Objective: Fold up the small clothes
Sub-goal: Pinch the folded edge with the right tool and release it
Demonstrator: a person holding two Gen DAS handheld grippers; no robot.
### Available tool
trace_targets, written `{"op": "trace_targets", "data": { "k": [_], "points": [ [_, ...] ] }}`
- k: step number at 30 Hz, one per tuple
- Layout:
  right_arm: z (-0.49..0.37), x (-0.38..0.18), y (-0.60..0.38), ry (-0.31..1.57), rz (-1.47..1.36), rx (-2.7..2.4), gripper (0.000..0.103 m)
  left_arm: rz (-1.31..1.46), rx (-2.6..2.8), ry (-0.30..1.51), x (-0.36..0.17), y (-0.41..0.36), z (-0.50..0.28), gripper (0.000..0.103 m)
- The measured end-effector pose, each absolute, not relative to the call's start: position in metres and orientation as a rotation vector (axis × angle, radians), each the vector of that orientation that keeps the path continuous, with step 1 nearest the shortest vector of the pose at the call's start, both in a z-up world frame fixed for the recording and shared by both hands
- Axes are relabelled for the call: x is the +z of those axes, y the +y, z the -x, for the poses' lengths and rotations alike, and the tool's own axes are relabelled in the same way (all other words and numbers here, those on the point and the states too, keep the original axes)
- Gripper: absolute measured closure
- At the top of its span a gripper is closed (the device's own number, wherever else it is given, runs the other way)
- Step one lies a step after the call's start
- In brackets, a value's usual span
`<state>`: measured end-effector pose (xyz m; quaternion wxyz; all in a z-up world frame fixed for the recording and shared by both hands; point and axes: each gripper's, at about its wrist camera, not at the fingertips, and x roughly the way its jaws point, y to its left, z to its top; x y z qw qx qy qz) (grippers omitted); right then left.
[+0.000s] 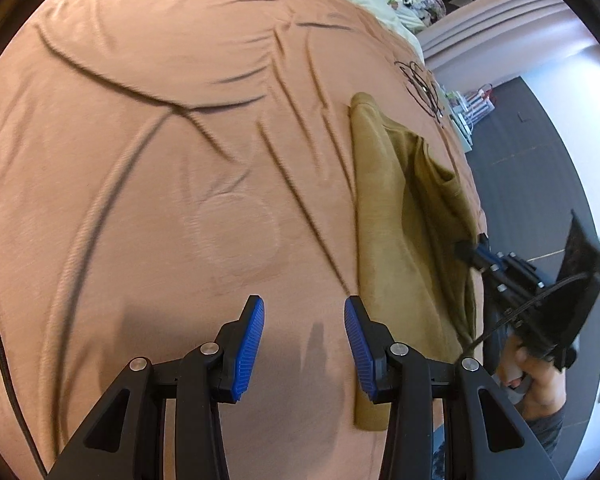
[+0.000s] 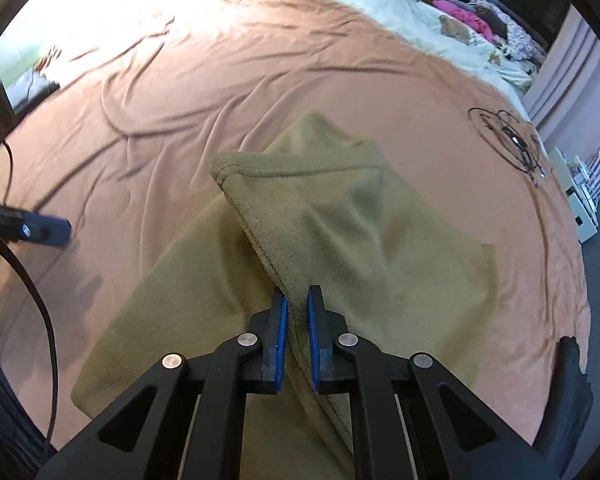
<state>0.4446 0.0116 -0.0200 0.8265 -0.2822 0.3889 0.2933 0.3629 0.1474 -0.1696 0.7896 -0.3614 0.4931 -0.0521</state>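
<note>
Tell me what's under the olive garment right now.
The olive garment lies on the pink bedsheet, one edge lifted in the right gripper. Whatever lies beneath its flat part is covered.

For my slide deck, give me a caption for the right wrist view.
Right gripper pinches a raised fold of the olive garment over the pink bedspread.

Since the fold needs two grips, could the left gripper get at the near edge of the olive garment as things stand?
Probably yes: the left gripper is open, empty, beside the olive garment, with only bedsheet between.
</note>
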Motion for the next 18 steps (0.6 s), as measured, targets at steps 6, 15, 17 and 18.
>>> {"op": "trace_targets", "data": {
  "k": [6,15,17,18],
  "points": [
    [-0.464,0.002,-0.032,0.809,0.492,0.598,0.097,0.743,-0.13,1.087,-0.169,0.126,-0.386,0.059],
    [-0.505,-0.008,-0.086,0.842,0.333,0.56,0.097,0.691,-0.139,1.126,-0.174,0.1,-0.411,0.059],
    [-0.517,-0.015,-0.099,0.857,0.293,0.549,0.097,0.677,-0.136,1.133,-0.175,0.097,-0.413,0.059],
    [-0.523,-0.018,-0.104,0.863,0.277,0.545,0.098,0.668,-0.133,1.139,-0.176,0.095,-0.415,0.059]
  ]
}}
